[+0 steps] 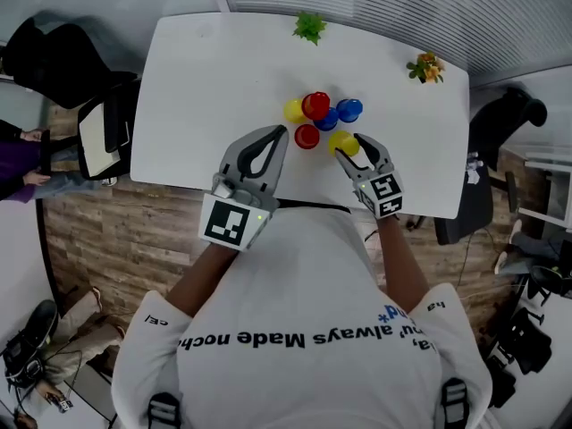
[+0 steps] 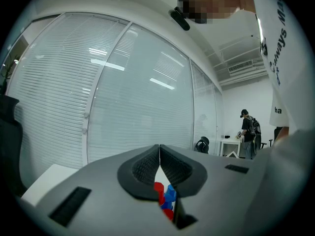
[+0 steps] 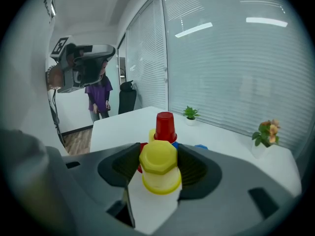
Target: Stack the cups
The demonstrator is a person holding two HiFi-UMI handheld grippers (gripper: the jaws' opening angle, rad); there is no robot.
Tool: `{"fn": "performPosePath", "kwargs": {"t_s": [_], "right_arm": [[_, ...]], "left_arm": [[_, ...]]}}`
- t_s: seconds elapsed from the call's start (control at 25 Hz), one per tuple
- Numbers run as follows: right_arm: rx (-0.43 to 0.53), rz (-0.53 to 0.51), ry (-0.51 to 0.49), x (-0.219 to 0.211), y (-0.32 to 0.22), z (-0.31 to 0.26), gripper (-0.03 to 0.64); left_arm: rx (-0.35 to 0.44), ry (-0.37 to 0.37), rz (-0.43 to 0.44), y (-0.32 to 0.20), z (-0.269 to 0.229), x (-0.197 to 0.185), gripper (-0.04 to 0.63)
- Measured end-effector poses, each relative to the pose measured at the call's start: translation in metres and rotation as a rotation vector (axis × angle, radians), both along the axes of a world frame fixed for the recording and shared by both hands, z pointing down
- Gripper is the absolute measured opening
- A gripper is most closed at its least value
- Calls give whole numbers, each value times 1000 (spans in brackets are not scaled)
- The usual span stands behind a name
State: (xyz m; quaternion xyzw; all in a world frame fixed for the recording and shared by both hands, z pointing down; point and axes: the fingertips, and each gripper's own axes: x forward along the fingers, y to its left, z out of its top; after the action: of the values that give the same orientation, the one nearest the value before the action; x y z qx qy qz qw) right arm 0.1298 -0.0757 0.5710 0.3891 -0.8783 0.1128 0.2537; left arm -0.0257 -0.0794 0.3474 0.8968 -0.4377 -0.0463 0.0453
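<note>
Several plastic cups cluster mid-table (image 1: 197, 70): a red cup (image 1: 315, 105) upside down on a blue one (image 1: 327, 120), a yellow cup (image 1: 294, 111), another blue cup (image 1: 349, 109) and a second red cup (image 1: 307, 136). My right gripper (image 1: 346, 143) is shut on an inverted yellow cup (image 3: 159, 165), just right of the cluster; the red cup (image 3: 164, 126) stands behind it. My left gripper (image 1: 280, 132) hovers at the cluster's near left, jaws closed tip to tip with nothing between them; past its fingers (image 2: 147, 168) a red cup (image 2: 158, 191) and a blue cup (image 2: 170, 194) show.
A small green plant (image 1: 309, 27) sits at the table's far edge and a flower pot (image 1: 426, 67) at the far right corner. Office chairs stand at the left (image 1: 63, 61) and right (image 1: 500, 114). A person (image 1: 22, 164) sits at far left.
</note>
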Motion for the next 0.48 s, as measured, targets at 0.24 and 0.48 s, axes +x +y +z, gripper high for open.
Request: {"fn": "performPosePath", "kwargs": {"t_s": [0.24, 0.48], "right_arm": [[25, 33, 5, 9, -23, -14, 249], [41, 53, 15, 16, -48, -20, 249]], "left_arm": [[-1, 1, -5, -4, 0, -1, 20], [-5, -1, -13, -11, 1, -3, 20]]}}
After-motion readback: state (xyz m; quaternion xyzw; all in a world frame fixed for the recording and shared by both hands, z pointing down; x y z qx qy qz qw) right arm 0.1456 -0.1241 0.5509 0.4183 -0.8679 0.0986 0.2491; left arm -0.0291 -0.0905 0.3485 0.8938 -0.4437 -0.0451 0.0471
